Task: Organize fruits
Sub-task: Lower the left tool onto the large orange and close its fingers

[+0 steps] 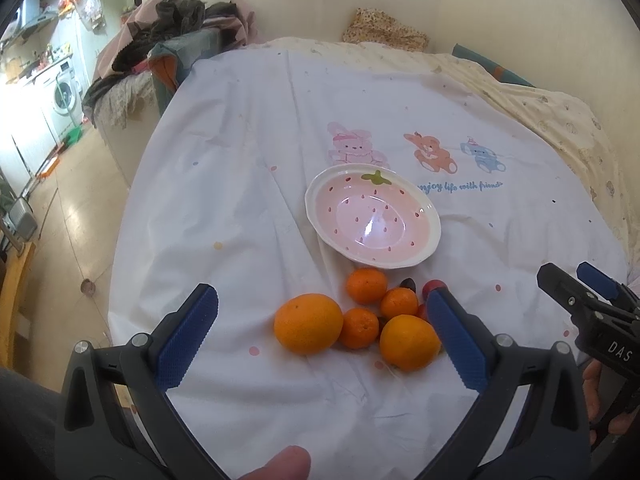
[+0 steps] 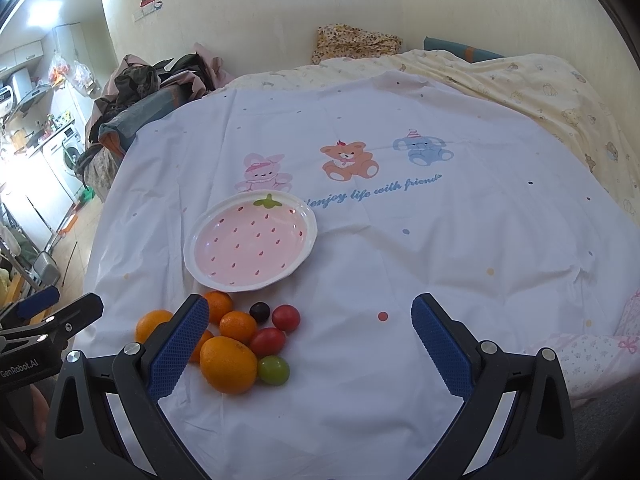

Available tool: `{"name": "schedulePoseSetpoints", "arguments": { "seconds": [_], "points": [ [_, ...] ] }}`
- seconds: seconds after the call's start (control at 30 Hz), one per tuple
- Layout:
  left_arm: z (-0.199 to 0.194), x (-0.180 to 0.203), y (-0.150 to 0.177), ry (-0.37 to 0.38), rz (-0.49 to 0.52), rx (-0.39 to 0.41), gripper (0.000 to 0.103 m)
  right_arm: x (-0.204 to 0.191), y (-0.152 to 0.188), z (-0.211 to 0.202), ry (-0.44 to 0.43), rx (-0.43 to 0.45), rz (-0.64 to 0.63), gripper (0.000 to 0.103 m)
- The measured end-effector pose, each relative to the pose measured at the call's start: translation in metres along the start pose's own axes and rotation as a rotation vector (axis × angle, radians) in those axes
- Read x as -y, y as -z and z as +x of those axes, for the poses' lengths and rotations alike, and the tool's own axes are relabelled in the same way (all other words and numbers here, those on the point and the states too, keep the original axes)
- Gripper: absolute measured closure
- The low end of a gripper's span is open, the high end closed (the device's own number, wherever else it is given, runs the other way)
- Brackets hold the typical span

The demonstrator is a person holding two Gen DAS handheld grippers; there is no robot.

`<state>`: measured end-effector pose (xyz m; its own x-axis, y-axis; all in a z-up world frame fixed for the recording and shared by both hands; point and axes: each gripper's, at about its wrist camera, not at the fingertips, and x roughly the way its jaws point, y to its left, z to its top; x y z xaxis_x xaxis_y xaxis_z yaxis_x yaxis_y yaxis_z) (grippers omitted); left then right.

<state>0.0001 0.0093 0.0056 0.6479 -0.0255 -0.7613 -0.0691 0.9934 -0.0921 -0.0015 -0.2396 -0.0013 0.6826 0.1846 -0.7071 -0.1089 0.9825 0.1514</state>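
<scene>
White bed sheet (image 2: pixel 400 280) holds an empty strawberry plate (image 2: pixel 250 242). Your fruit pile (image 2: pixel 240 340) sits just in front of it. Both your left gripper (image 1: pixel 322 336) and right gripper (image 2: pixel 310 344) hang open, grasping nothing. Nothing is sorted yet; next, close on one orange (image 1: pixel 308 323).

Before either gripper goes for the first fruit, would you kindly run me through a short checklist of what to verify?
1. Bowl empty and upright on the cloth: ok.
2. Left gripper open, nothing between its fingers: ok.
3. Right gripper open and holding nothing: ok.
4. Fruits within reach: ok; the pile lies just in front of the bowl, with the big orange between the left gripper's open fingers.
5. Fruits apart enough for a clean grab: not ok; the oranges, the red tomatoes and the green one sit packed together, several touching.
6. Whether the dark little fruit is a grape or a tomato: cannot tell.
</scene>
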Motion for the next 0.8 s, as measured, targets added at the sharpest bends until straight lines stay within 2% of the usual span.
{"name": "schedulePoseSetpoints", "arguments": {
  "seconds": [0.07,0.17,0.3,0.4,0.5,0.6,0.63,0.7,0.8],
  "points": [
    [0.002,-0.002,-0.005,-0.04,0.002,-0.032,0.0,0.001,-0.003,0.001,-0.018,-0.008,0.009,0.0],
    [0.008,-0.007,-0.014,-0.055,0.013,-0.091,0.0,0.008,-0.016,0.007,-0.057,-0.061,0.007,0.0],
    [0.03,-0.017,-0.026,-0.063,0.032,-0.225,0.0,0.03,-0.033,0.018,-0.088,-0.136,0.051,0.0],
    [0.054,-0.02,-0.029,-0.057,0.086,-0.362,0.0,0.045,-0.04,0.034,-0.077,-0.2,0.075,0.0],
    [0.081,-0.016,-0.021,-0.016,0.226,-0.522,0.0,0.058,-0.041,0.047,-0.049,-0.232,0.11,0.0],
    [0.099,-0.003,-0.008,0.024,0.407,-0.639,0.0,0.067,-0.036,0.056,-0.057,-0.266,0.167,0.0],
    [0.105,0.004,-0.003,0.021,0.497,-0.659,0.0,0.067,-0.035,0.057,-0.059,-0.274,0.172,0.0],
    [0.114,0.011,0.003,0.011,0.604,-0.68,0.0,0.066,-0.033,0.058,-0.053,-0.277,0.162,0.0],
    [0.128,0.02,0.006,0.029,0.687,-0.713,0.001,0.063,-0.032,0.061,-0.028,-0.279,0.133,0.0]
  ]
}}
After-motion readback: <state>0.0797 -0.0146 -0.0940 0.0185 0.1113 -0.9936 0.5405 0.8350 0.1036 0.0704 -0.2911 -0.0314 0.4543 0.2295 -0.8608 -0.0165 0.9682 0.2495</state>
